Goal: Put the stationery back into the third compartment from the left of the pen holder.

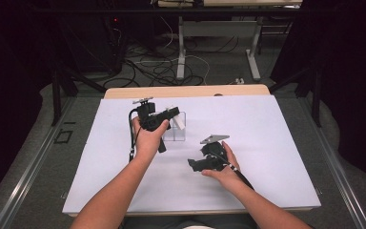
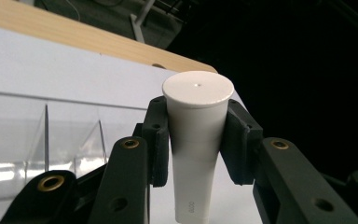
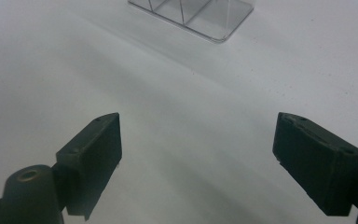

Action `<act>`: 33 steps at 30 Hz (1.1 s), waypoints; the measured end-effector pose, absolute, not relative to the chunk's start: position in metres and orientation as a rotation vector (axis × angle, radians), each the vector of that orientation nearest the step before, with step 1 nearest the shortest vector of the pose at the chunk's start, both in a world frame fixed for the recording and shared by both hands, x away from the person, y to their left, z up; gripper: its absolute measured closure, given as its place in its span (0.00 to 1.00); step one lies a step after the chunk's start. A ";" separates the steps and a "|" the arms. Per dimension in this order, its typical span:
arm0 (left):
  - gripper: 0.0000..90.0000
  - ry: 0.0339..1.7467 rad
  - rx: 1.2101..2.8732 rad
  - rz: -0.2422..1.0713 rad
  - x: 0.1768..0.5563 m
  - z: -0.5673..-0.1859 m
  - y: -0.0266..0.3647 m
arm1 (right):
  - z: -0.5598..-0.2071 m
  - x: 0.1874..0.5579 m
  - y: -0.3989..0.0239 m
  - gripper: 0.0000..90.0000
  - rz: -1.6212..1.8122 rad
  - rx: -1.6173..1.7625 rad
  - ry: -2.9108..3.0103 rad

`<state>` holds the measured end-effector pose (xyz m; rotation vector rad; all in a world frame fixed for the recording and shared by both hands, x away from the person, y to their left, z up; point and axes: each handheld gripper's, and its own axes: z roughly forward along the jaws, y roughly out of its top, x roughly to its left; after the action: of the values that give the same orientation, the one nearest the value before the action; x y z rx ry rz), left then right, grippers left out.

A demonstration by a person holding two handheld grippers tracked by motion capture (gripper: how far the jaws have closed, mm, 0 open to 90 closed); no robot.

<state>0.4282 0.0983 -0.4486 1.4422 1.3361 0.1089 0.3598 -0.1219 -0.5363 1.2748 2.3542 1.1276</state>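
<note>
Left gripper [image 2: 196,140] clamps white tube [image 2: 196,140] over clear organizer [image 1: 175,128]; right gripper [image 3: 198,158] at 4 o'clock, wide open, empty. Risk: tube snags a divider, tips organizer.

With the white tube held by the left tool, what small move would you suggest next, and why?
Probably carry the white tube over the clear divided box and lower it into a compartment. The left tool is shut on the tube just below its cap and holds it off the table beside the box, while the right tool is open with nothing between its pads.
</note>
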 end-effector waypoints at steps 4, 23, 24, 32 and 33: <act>0.74 1.312 1.455 0.168 0.430 -0.450 0.096 | -0.536 0.360 -0.123 0.17 1.095 1.283 2.358; 0.74 1.306 1.468 0.319 0.441 -0.461 0.088 | -0.540 0.362 -0.124 0.17 1.063 1.298 2.390; 0.74 1.305 1.470 0.326 0.442 -0.461 0.088 | -0.540 0.362 -0.125 0.17 1.061 1.297 2.390; 0.74 1.329 1.461 0.347 0.446 -0.467 0.085 | -0.540 0.362 -0.125 0.17 1.073 1.296 2.380; 0.74 1.329 1.465 0.356 0.446 -0.467 0.084 | -0.540 0.362 -0.125 0.17 1.071 1.296 2.380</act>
<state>0.4464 0.0843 -0.4671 1.4650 1.3293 0.3563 0.3622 -0.1247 -0.5398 1.2961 2.3796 1.0713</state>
